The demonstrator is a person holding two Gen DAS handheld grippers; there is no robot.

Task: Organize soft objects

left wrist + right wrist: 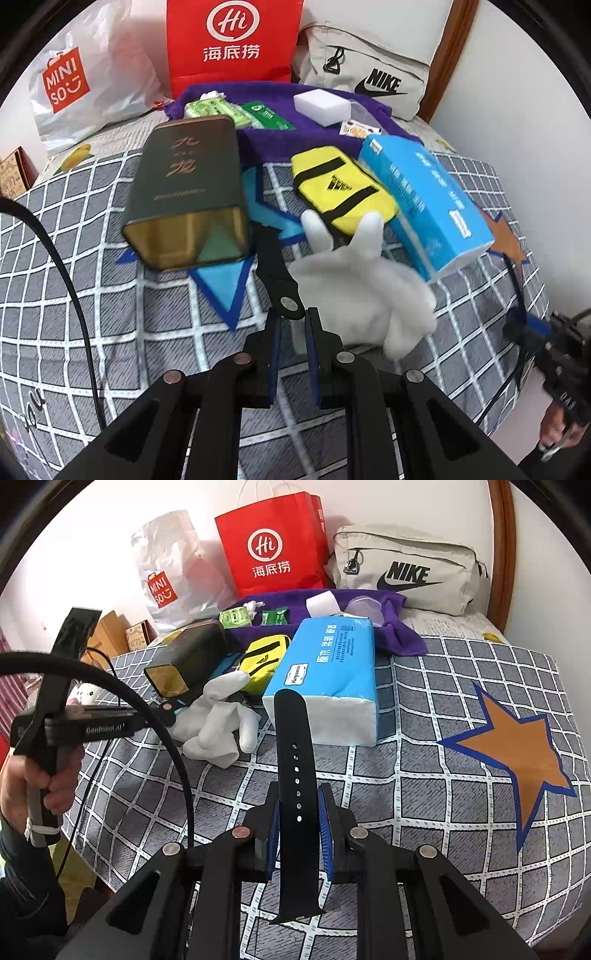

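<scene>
The left gripper (293, 325) is clamped on a short black strap piece (271, 264) at frame centre; the right gripper (299, 823) grips a black watch strap (295, 775) beside white gloves (218, 723).

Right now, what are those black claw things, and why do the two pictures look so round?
A person holds one grabbing tool in each hand; each carries a small wide-eyed camera, so pictures bend round. One picture looks along the left tool, shut on a short black strap piece. The other looks along the right tool, shut on a long black watch strap. On the checked bedcover lie a white glove, a blue tissue pack, a yellow pouch and a dark tin.
</scene>
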